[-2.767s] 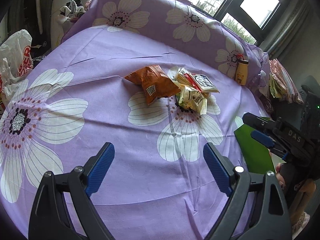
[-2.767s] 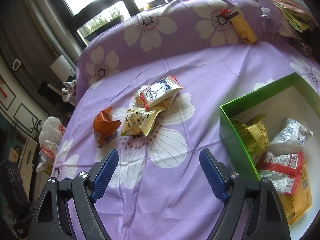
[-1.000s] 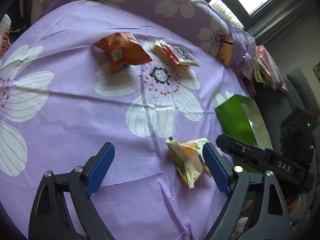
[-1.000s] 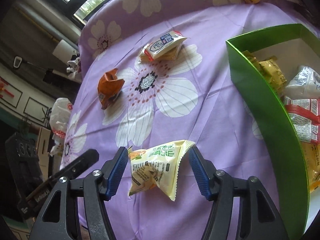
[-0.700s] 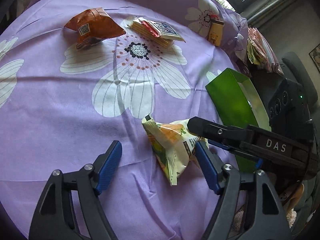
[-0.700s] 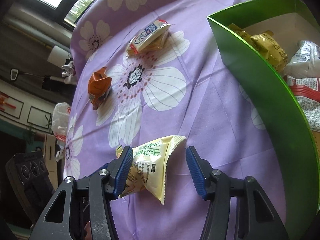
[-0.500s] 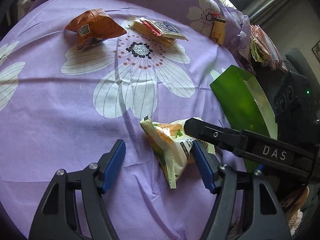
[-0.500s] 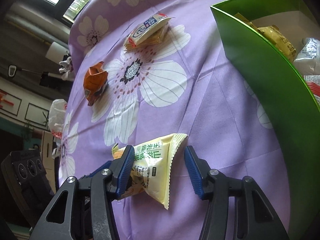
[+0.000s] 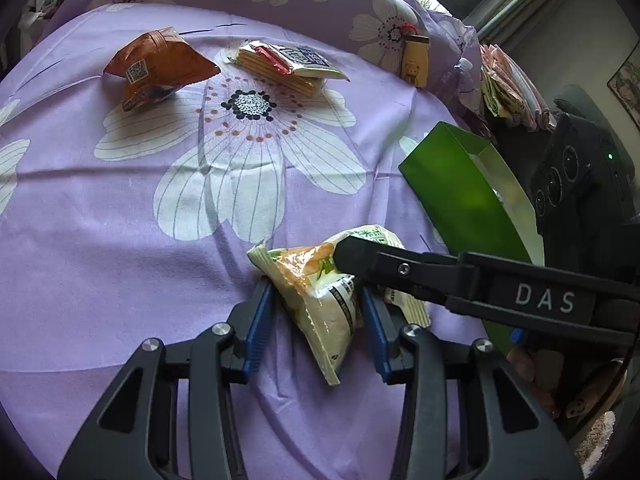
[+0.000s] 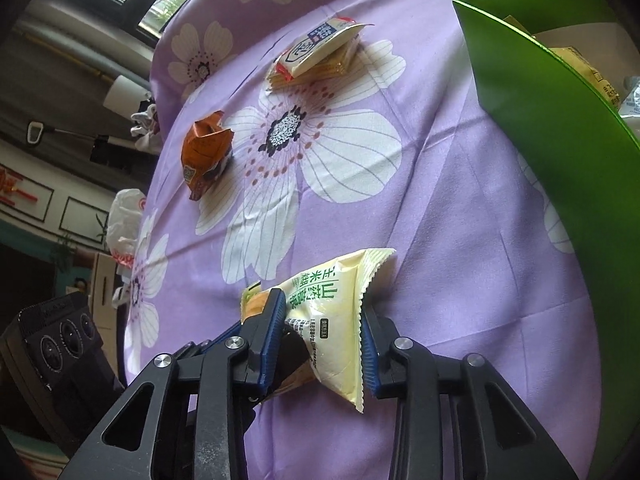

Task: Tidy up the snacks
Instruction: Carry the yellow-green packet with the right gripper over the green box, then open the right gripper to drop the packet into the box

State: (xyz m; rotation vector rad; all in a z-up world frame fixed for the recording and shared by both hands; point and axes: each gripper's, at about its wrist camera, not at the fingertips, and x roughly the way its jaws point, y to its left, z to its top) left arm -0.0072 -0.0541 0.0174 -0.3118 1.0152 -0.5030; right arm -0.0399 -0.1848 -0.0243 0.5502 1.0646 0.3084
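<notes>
A pale yellow snack packet (image 9: 320, 288) (image 10: 336, 320) sits between the pads of both grippers, just above the purple flowered cloth. My left gripper (image 9: 318, 320) is shut on its lower end. My right gripper (image 10: 322, 340) is shut on it from the other side and shows in the left wrist view as a black arm (image 9: 460, 280) crossing in from the right. The green box (image 9: 460, 196) (image 10: 552, 128) stands to the right with several packets inside. An orange packet (image 9: 158, 66) (image 10: 206, 152) and a small stack of cracker packets (image 9: 288, 64) (image 10: 320, 54) lie farther off.
A small yellow bottle (image 9: 416, 60) stands at the cloth's far edge. A stack of folded wrappers (image 9: 508, 88) lies beyond it to the right. A white plastic bag (image 10: 126, 216) sits off the left side of the cloth.
Both grippers have closed in on the yellow packet: the left jaws narrowed from wide open to pinching it, and the right jaws tightened on it.
</notes>
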